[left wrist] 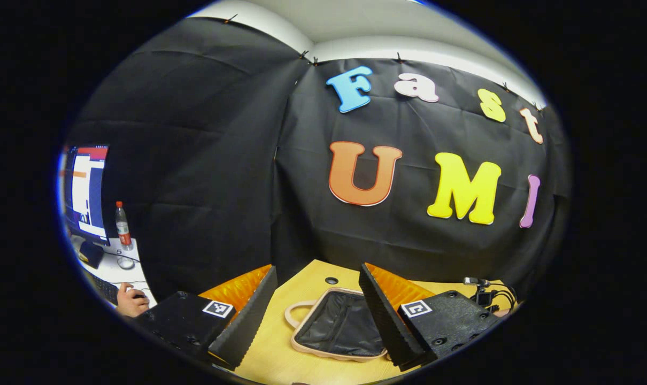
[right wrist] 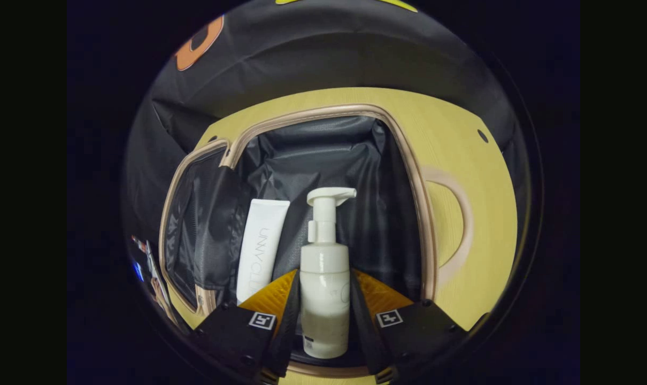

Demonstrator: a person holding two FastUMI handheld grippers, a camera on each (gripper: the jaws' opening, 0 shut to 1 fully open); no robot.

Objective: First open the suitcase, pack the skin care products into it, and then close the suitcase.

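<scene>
**Right gripper view: pump bottle held over the open suitcase**

Right gripper view looks down into the open suitcase [right wrist: 323, 155], whose dark lining is bare enough to take more. The right gripper [right wrist: 323, 315] is clamped on a white pump bottle [right wrist: 324, 283], both fingers pressing its sides, held lengthwise over the lining, probably so it can be laid flat beside the white tube [right wrist: 260, 246] already lying inside. The lid [right wrist: 195, 230] lies folded out to one side and the handle [right wrist: 454, 224] rests on the table [right wrist: 484, 214], so nothing blocks the drop.

Left gripper view has the left gripper [left wrist: 318, 305] with fingers wide apart, empty, raised above the table near the suitcase [left wrist: 339, 326]. At the far edge a hand [left wrist: 131, 302] rests by a monitor [left wrist: 85, 192] and a drink bottle [left wrist: 122, 225], well apart.
</scene>
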